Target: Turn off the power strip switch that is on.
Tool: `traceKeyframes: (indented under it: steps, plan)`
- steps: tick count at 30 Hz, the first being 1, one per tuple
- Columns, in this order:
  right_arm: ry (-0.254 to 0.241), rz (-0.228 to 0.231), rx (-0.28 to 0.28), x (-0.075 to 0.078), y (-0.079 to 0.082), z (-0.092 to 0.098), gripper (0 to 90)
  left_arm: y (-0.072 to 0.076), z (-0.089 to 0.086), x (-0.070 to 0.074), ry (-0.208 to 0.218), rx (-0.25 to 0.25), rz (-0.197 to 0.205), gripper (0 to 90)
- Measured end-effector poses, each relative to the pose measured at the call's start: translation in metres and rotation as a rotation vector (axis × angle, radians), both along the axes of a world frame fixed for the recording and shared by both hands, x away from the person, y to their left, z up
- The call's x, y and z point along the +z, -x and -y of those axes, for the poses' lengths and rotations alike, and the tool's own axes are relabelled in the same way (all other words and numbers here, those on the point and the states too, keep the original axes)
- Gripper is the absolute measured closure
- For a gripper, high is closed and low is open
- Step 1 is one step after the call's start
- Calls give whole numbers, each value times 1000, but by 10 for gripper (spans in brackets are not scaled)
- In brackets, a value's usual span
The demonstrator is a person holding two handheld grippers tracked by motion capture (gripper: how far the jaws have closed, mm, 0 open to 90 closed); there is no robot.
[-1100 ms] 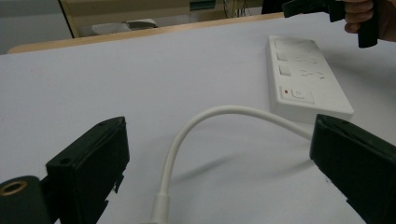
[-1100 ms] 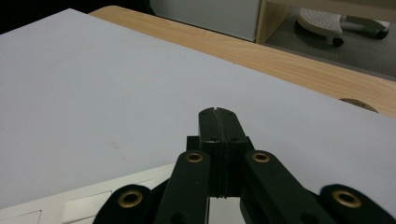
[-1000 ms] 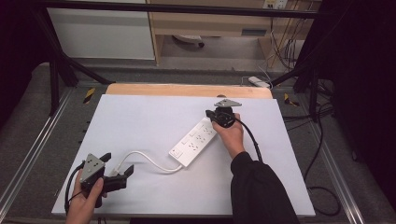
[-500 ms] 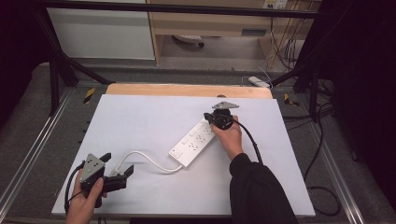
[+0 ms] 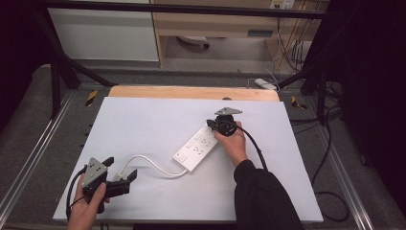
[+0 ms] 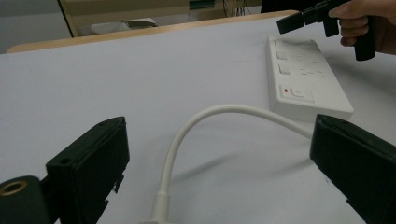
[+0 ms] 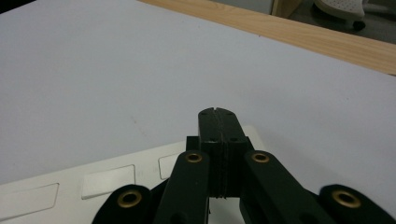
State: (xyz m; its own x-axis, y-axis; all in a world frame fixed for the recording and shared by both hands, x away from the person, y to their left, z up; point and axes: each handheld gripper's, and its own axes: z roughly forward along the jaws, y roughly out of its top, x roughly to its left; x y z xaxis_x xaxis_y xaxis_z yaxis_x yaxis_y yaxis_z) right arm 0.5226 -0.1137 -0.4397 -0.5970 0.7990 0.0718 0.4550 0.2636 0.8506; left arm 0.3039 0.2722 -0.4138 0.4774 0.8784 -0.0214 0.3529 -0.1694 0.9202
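A white power strip (image 5: 198, 146) lies slantwise on the white table top (image 5: 143, 115). Its white cable (image 5: 146, 162) curves left to a plug end between the jaws of my left gripper (image 5: 120, 167). That gripper (image 6: 219, 135) is open, one jaw on each side of the cable (image 6: 187, 135), not touching it. My right gripper (image 5: 210, 123) is shut with nothing in it. Its tips (image 7: 215, 114) hang over the strip's far end (image 7: 107, 179). From the left gripper view the right gripper (image 6: 292, 21) sits just above the strip (image 6: 303, 79); contact cannot be told.
A wooden strip (image 5: 191, 92) runs along the table's far edge. Black cables (image 5: 330, 158) hang off the right side, and metal frame rails (image 5: 28, 158) flank the table. Shelving and a chair base (image 5: 191, 42) stand beyond.
The right gripper has edged slightly nearer and to the left over the strip's far end, and the strip has shifted a little. The left gripper has stayed put.
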Motion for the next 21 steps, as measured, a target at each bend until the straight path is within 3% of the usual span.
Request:
traceKeyframes:
  steps: [8,21]
  plan:
    - [-18,-9,-2,-2,1,1,900,0,0,0,-2,1,-3,49]
    - [-7,-11,18,-5,2,-5,900,0,0,0,-3,-1,-2,50]
